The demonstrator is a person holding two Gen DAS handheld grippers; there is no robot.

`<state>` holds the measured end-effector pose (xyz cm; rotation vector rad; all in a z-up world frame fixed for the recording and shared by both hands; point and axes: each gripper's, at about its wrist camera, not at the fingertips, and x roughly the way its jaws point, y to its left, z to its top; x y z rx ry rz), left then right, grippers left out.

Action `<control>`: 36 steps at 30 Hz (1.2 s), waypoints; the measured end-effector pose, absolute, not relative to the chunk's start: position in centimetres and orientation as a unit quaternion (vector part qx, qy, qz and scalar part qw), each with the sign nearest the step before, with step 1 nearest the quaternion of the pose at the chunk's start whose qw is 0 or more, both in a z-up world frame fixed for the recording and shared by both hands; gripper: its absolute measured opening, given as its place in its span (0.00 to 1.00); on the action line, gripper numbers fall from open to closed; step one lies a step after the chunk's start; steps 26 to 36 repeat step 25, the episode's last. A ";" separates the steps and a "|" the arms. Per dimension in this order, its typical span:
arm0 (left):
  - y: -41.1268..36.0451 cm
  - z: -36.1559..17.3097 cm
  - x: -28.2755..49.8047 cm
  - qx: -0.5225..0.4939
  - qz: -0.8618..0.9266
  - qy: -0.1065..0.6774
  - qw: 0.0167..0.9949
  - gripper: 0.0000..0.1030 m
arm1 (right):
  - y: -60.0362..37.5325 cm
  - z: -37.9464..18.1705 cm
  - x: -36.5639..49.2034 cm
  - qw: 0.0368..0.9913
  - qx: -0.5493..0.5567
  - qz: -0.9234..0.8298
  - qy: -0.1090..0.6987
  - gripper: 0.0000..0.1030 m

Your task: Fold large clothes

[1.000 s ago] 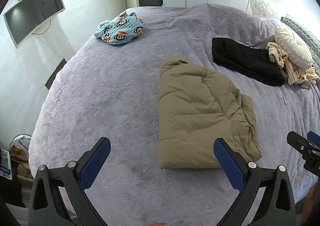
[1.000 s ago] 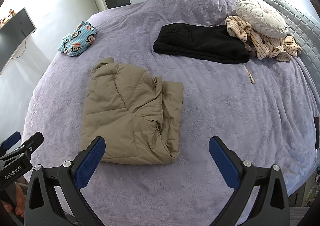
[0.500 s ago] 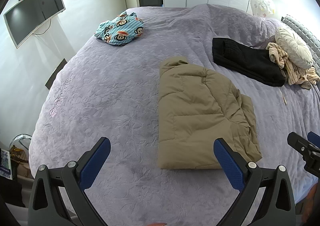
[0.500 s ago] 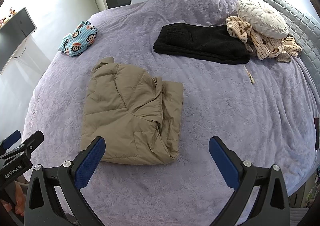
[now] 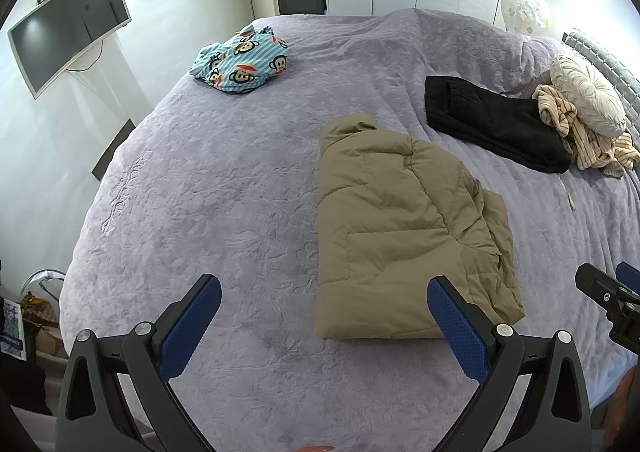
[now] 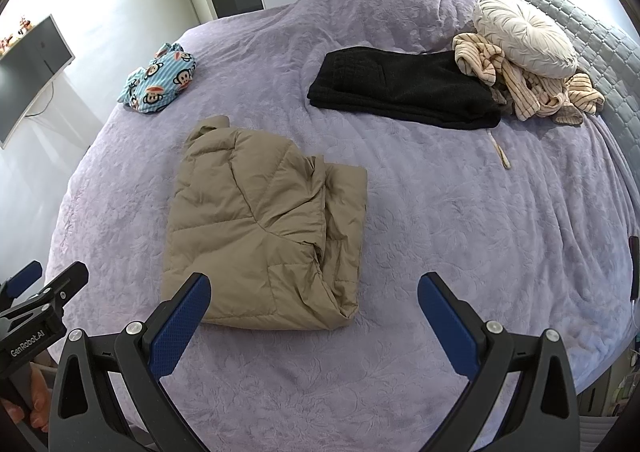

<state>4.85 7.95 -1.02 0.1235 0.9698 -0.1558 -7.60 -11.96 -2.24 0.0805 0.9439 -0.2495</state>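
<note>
Jacket (image 5: 404, 228) folded on bed, just beyond both open tongs

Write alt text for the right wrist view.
A folded tan jacket lies on a purple bed, just beyond the open right tool. Farther back are a black garment, striped clothes, a round cushion and monkey-print fabric.

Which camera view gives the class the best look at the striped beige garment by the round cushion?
The right wrist view: the striped beige garment lies nearer the frame's middle, its stripes and folds readable beside the round cushion. The left wrist view shows it squeezed at the right edge, more distorted.
</note>
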 end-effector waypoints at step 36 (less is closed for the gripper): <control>8.2 -0.7 3.9 0.052 -0.072 0.461 0.883 1.00 | -11.9 -2.2 -7.6 0.882 0.038 -0.120 0.453 1.00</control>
